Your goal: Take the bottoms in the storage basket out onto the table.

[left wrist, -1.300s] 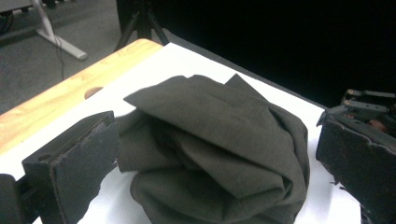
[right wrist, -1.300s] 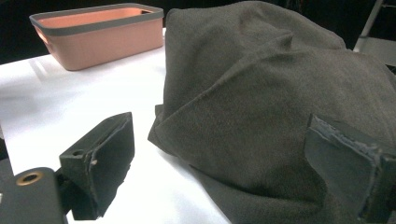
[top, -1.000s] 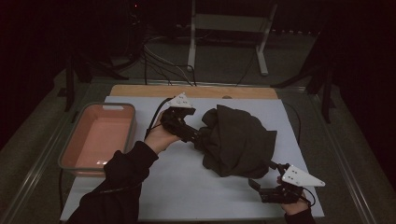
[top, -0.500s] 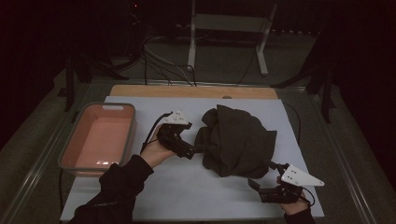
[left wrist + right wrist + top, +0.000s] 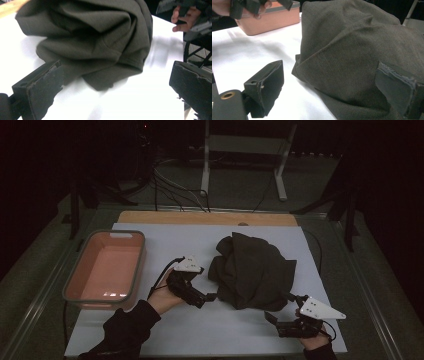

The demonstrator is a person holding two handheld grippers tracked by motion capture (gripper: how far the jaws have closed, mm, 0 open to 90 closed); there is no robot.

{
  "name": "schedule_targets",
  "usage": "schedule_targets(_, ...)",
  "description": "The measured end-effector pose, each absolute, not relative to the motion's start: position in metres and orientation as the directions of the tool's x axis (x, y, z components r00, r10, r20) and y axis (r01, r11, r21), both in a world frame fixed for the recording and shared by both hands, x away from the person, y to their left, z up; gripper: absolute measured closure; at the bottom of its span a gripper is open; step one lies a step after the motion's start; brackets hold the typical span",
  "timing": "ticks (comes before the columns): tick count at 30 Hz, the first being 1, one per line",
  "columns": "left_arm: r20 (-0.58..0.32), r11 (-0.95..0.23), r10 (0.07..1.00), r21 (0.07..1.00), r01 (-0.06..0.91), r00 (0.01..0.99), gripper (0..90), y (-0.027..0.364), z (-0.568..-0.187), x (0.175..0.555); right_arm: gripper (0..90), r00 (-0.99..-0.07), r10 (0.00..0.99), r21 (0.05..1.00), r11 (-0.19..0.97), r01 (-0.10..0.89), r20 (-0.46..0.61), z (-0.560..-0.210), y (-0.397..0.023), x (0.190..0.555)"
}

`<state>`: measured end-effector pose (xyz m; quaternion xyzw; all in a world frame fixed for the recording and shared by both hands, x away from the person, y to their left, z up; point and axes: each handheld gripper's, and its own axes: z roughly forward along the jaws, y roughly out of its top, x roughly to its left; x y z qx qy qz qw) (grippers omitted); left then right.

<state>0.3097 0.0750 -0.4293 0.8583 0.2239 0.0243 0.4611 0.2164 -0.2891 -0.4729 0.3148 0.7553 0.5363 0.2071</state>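
Dark garment (image 5: 252, 270), an olive-brown crumpled heap, lies right of centre in the high view on the white table (image 5: 165, 330), and its outline matches the frame a second ago, so it has not shifted. What differs is the left hand-held gripper (image 5: 210, 297): earlier it sat higher in the frame, close against the upper left edge of the cloth, and now it has dropped toward the lower middle, with its tips near the garment's lower left hem. In the left gripper view its jaws stand wide apart and released, with the folded hem (image 5: 105, 82) between them but farther off, untouched. The right hand-held gripper (image 5: 272, 319) sits at the lower right of the high view, where it was before, just off the garment's lower right edge. In the right gripper view its jaws are also spread and released; the cloth (image 5: 352, 57) bulks between and beyond them, and I cannot tell whether the right-hand jaw brushes the fabric. The pink bin (image 5: 80, 290) stays at the left of the frame, well apart from the garment.
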Motion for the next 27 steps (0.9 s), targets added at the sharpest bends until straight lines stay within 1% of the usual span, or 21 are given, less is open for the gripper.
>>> schedule_targets(16,-0.197,-0.517,0.361,0.771,0.371,0.912,0.1,0.09,-0.47,0.286,9.5,-0.72,0.693,0.939,0.234,0.253,0.021,-0.473,-0.288,0.216)
schedule_targets(21,-0.227,-0.506,0.36,0.768,0.393,0.905,0.1,0.1,-0.48,0.283,9.5,-0.721,0.693,0.938,0.238,0.253,0.018,-0.473,-0.287,0.216)
schedule_targets(27,-0.228,-0.527,0.353,0.753,0.394,0.907,0.1,0.115,-0.489,0.274,9.5,-0.725,0.689,0.938,0.24,0.25,0.017,-0.473,-0.287,0.216)
